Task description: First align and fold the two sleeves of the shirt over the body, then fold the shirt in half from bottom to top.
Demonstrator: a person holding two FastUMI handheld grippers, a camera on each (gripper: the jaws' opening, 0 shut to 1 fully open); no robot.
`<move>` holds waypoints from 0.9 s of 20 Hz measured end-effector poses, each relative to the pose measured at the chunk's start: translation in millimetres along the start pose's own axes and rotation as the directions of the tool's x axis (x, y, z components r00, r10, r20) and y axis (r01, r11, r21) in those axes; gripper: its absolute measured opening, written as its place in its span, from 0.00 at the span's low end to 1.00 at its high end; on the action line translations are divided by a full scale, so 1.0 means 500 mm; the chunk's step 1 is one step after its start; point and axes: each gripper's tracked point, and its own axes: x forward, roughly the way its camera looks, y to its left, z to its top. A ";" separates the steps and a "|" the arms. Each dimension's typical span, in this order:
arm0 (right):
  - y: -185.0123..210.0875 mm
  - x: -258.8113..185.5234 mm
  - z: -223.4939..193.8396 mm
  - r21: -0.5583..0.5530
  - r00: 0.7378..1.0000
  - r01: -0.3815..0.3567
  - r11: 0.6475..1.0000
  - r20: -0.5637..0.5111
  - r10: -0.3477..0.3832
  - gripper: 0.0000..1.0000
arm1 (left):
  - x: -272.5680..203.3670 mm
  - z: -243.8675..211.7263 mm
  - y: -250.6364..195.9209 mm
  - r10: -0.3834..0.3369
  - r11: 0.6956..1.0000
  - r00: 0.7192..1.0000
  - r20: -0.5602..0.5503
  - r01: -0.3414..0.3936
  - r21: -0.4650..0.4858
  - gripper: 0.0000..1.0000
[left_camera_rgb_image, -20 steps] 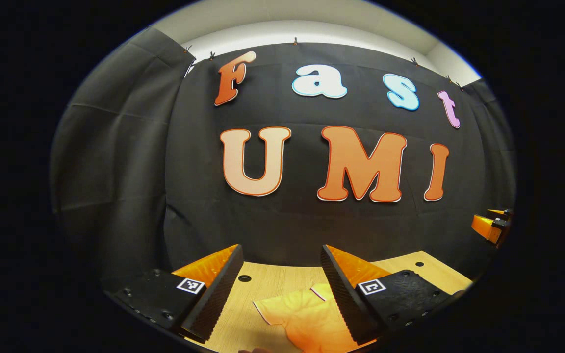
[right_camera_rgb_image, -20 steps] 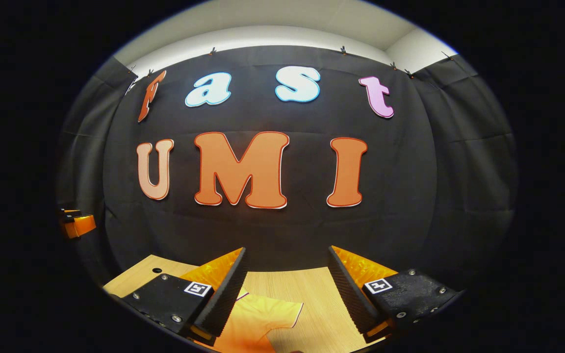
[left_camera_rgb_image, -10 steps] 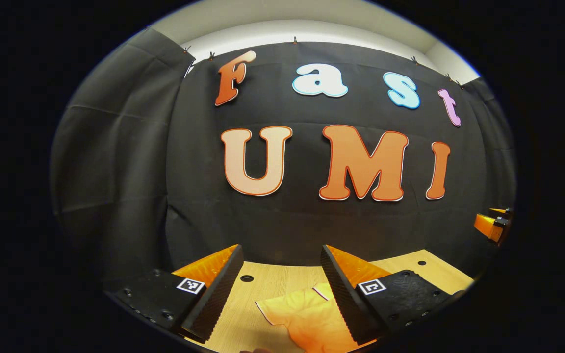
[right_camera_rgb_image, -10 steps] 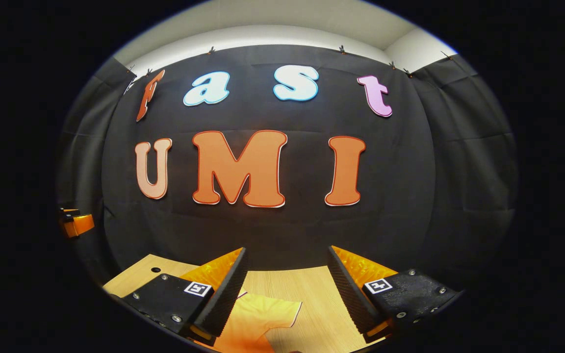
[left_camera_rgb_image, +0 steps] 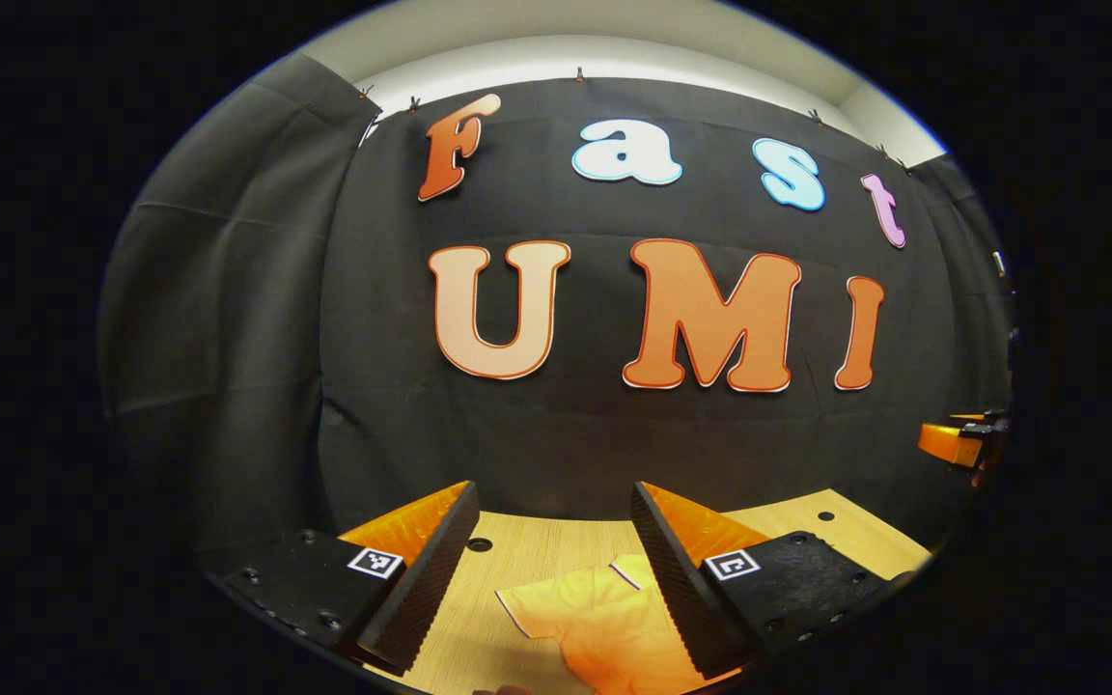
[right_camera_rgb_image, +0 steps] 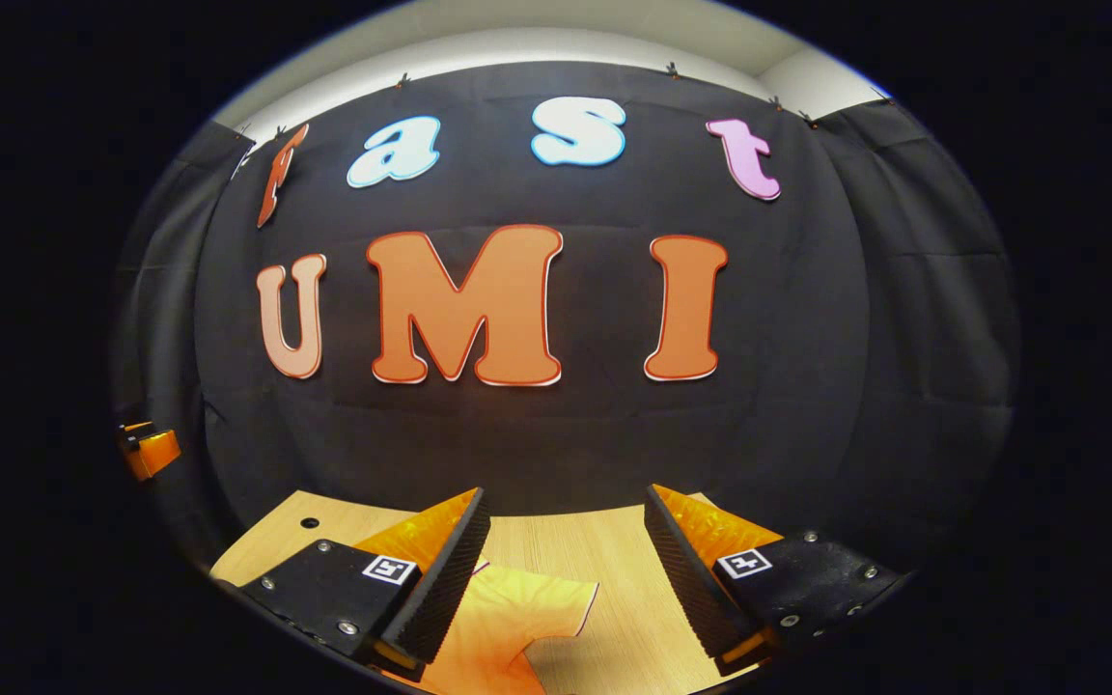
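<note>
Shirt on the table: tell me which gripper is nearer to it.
Too close to call. The left gripper and the right gripper are both open above the shirt, one over each sleeve, touching nothing.

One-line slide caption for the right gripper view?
Open right gripper above a flat orange shirt on the wooden table.

The shirt [left_camera_rgb_image: 604,623] is orange-yellow with thin pale trim at its sleeve hems and lies flat on the wooden bench [left_camera_rgb_image: 527,545], unfolded. One short sleeve [right_camera_rgb_image: 556,603] spreads out sideways; its collar end points toward the bench's far edge.
</note>
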 end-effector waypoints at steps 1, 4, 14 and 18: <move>-0.001 0.017 -0.013 -0.005 0.999 -0.006 1.000 -0.038 0.006 0.98 | 0.001 -0.003 0.001 0.000 1.000 1.000 -0.003 0.000 -0.001 0.98; -0.001 0.078 -0.050 0.003 0.990 -0.012 1.000 -0.137 0.013 0.98 | 0.001 -0.003 0.013 0.012 1.000 1.000 -0.006 -0.012 0.008 0.98; -0.021 0.251 -0.338 0.023 0.800 0.031 0.999 -0.600 -0.011 0.99 | 0.010 -0.028 0.053 0.045 0.999 0.998 -0.033 -0.044 0.011 0.98; -0.031 0.283 -0.472 0.070 0.652 0.069 0.995 -0.758 0.008 0.99 | 0.014 -0.049 0.074 0.063 0.998 0.996 -0.059 -0.062 0.009 0.98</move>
